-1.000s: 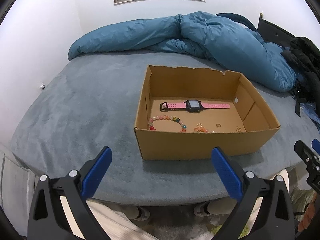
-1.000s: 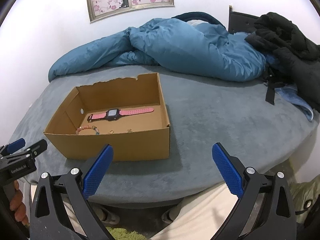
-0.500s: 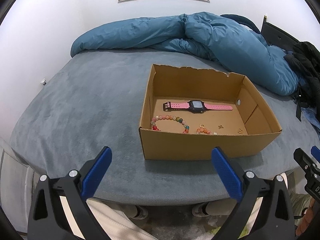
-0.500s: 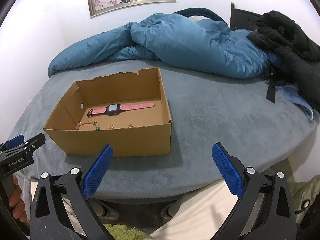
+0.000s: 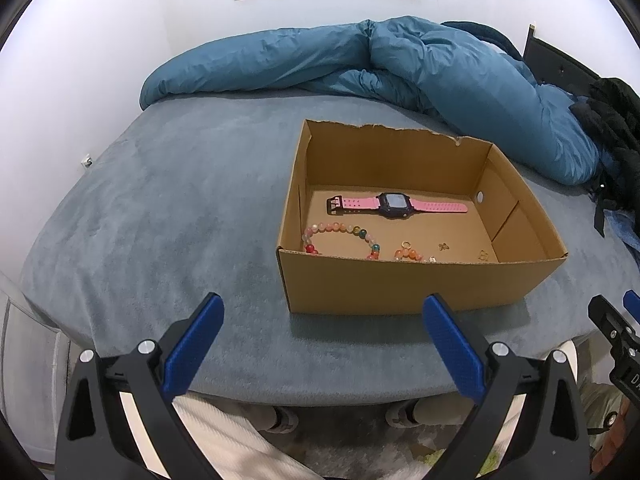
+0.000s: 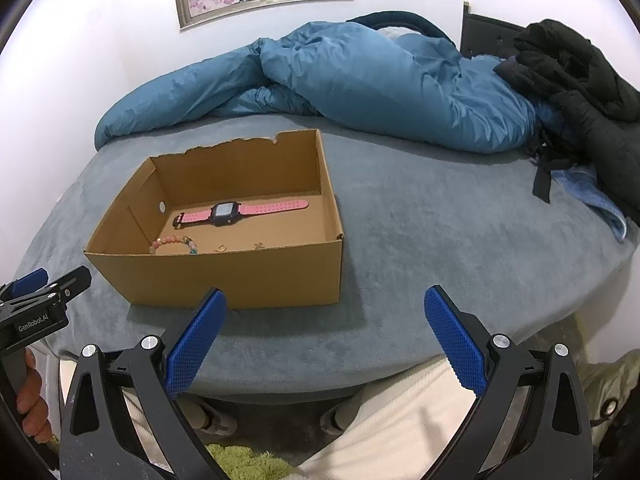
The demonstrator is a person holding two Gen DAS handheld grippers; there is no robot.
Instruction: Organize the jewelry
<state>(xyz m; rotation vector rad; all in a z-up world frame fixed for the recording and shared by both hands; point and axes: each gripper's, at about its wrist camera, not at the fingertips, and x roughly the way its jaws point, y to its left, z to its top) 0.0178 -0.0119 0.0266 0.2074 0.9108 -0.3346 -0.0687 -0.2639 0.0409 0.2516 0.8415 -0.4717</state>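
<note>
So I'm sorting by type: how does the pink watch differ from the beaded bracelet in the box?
The pink watch lies stretched out straight; the beaded bracelet curves in an arc. The watch is one flat pink strap with a dark square face; the bracelet is a string of round multicoloured beads. The watch sits further back, the bracelet near the front wall. Both lie on the cardboard box floor.

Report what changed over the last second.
Both grippers, left and right, edged closer to the cardboard box, still open and empty. Nothing was grasped or released. The pink watch, bead bracelet and box stayed put.
</note>
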